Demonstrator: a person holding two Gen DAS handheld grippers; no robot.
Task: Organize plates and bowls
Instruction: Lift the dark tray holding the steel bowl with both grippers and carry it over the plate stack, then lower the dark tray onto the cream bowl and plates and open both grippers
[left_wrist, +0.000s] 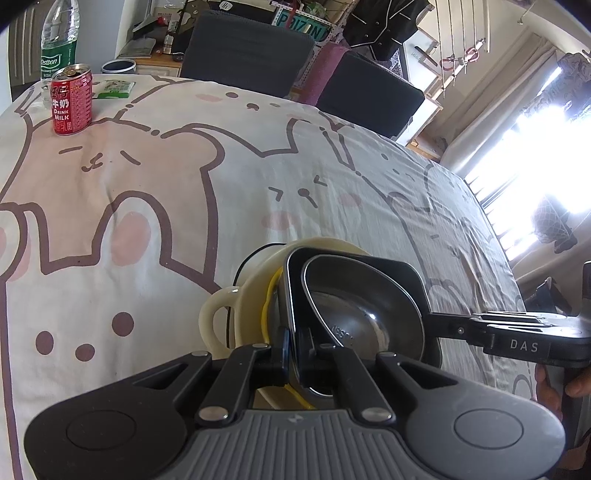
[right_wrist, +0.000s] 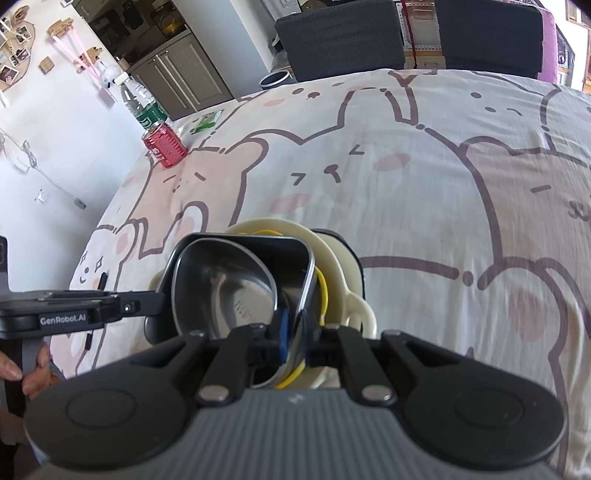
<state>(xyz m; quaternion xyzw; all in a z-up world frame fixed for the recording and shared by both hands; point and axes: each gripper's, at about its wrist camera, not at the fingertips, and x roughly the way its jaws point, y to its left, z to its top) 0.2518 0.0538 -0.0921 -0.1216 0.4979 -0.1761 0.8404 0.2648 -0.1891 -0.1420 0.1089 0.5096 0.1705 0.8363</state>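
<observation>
A black bowl with a shiny steel inside (left_wrist: 354, 306) sits in a cream bowl with a loop handle (left_wrist: 236, 314), which has a yellow rim line. Both stand near the table's front edge. My left gripper (left_wrist: 293, 350) is shut on the near rim of the black bowl. My right gripper (right_wrist: 295, 343) is shut on the opposite side of the same rim (right_wrist: 236, 291). The right gripper's body shows at the right of the left wrist view (left_wrist: 517, 332). The left gripper's body shows at the left of the right wrist view (right_wrist: 74, 314). The cream bowl (right_wrist: 347, 295) shows behind the black one.
A red milk can (left_wrist: 72, 99) and a clear water bottle (left_wrist: 59, 37) stand at the far left corner, with a green packet (left_wrist: 114, 88) beside them. Two dark chairs (left_wrist: 243, 51) stand behind the table. The cloth with rabbit drawings (left_wrist: 258, 177) covers the table.
</observation>
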